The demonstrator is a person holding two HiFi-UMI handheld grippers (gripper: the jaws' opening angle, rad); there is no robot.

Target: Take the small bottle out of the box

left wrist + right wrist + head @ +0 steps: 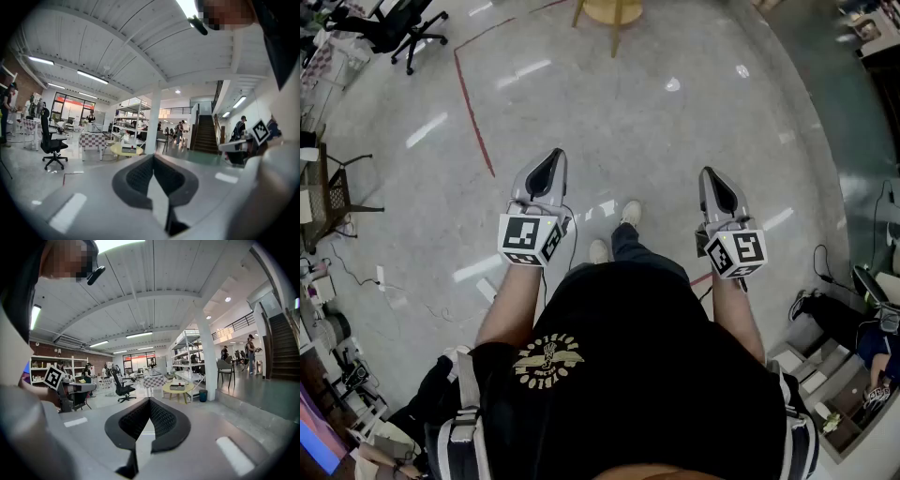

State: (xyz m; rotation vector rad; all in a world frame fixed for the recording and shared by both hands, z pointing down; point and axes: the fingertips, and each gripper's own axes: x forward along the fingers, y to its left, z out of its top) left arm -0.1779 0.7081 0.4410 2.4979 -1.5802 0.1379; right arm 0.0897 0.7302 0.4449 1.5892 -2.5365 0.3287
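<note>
**Both hand-held grippers clenched and empty; bottle and box out of sight**

A person stands on an open, polished floor (656, 112) with the left hand-held gripper (551, 164) and the right hand-held gripper (710, 178) held out in front, each tipped slightly downward. Both are clenched. In each gripper view the two dark ribbed pads (164, 420) meet along a single seam with nothing between them. Beyond them lie only the floor, an office chair (52, 143), a round yellow table (180, 389) and a staircase (204, 133).

Neither the small bottle nor the box appears in any view, and no bench carrying them can be picked out, so their place cannot be told. A small bottle is likely light and, if glass or smooth plastic, slippery, though its material cannot be judged here. The soundest hold would probably be across the body just below the neck, where it clears the box's wall, with the jaws first spread wide enough to pass round it.
</note>
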